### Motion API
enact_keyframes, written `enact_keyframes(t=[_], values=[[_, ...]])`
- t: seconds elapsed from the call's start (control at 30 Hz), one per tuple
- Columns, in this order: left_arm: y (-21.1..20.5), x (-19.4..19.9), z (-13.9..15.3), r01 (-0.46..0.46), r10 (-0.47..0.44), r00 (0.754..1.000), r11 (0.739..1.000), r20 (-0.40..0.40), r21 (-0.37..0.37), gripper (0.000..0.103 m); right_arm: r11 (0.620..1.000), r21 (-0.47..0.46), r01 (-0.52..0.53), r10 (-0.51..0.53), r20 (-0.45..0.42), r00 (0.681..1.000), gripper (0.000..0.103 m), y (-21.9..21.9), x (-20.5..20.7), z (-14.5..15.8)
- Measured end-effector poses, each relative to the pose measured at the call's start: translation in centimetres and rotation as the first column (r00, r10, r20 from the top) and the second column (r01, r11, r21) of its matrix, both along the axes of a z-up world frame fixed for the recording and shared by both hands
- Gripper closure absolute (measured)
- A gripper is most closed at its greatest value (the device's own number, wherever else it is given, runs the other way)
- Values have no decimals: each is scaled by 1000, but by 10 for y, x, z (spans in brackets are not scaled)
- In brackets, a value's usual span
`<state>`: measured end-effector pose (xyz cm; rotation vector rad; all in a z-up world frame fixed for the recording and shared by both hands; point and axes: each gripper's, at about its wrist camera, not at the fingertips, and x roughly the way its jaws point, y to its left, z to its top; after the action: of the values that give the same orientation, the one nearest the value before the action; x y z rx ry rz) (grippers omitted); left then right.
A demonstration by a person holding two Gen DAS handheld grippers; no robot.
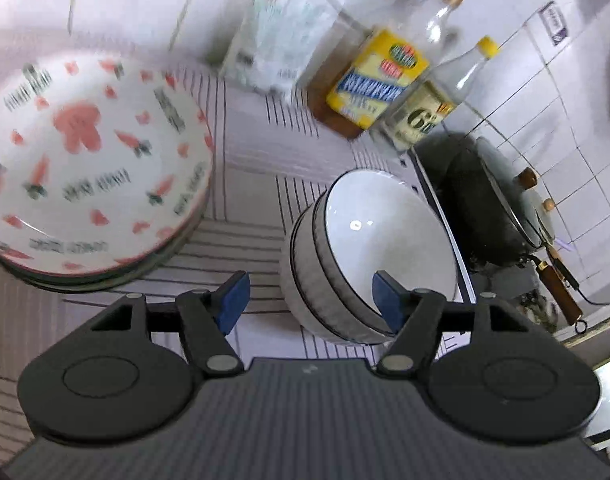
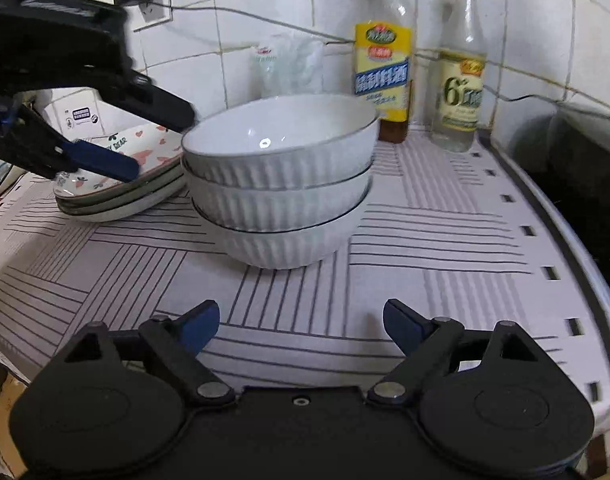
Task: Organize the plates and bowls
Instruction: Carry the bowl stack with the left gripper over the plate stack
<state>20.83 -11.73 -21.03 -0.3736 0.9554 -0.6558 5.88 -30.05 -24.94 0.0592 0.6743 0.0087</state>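
Both tools open, empty: left tool point(image 1: 309, 300) near, perhaps over, plate stack point(image 2: 121, 188); right tool point(image 2: 301, 322) before bowl stack point(image 2: 281, 200).

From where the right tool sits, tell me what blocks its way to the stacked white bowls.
Nothing visible does. The right tool is open and empty, and only bare striped mat lies between it and the stack of white bowls. The left tool hovers off to the side over the patterned plates.

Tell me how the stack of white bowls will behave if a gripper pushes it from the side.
The bowl stack sits slightly staggered, so it may shift apart or tip. The glossy glaze probably slips against pads. It looks ceramic: likely heavy, and breakable.
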Motion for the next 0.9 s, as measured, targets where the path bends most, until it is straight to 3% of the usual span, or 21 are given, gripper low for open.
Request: enact_keyframes(t=[0.1, 0.37, 0.47, 0.6, 0.9], values=[[-9, 8, -13, -55, 55, 998, 998, -7, 38, 37, 1000, 24, -12, 12, 26, 1000, 11, 1, 11, -8], [-27, 21, -23, 18, -17, 1000, 1000, -12, 25, 40, 998, 46, -54, 47, 134, 990, 7, -4, 39, -12], [-29, 27, -27, 28, -28, 999, 1000, -34, 3, 47, 997, 27, -72, 67, 150, 986, 6, -1, 44, -14], [-31, 30, -32, 39, -40, 997, 999, -59, -28, 61, 995, 42, -87, 80, 135, 988, 5, -3, 53, -14], [-31, 31, -36, 36, -39, 998, 998, -57, -58, 61, 991, 63, -118, 112, 90, 990, 3, -6, 66, -14]])
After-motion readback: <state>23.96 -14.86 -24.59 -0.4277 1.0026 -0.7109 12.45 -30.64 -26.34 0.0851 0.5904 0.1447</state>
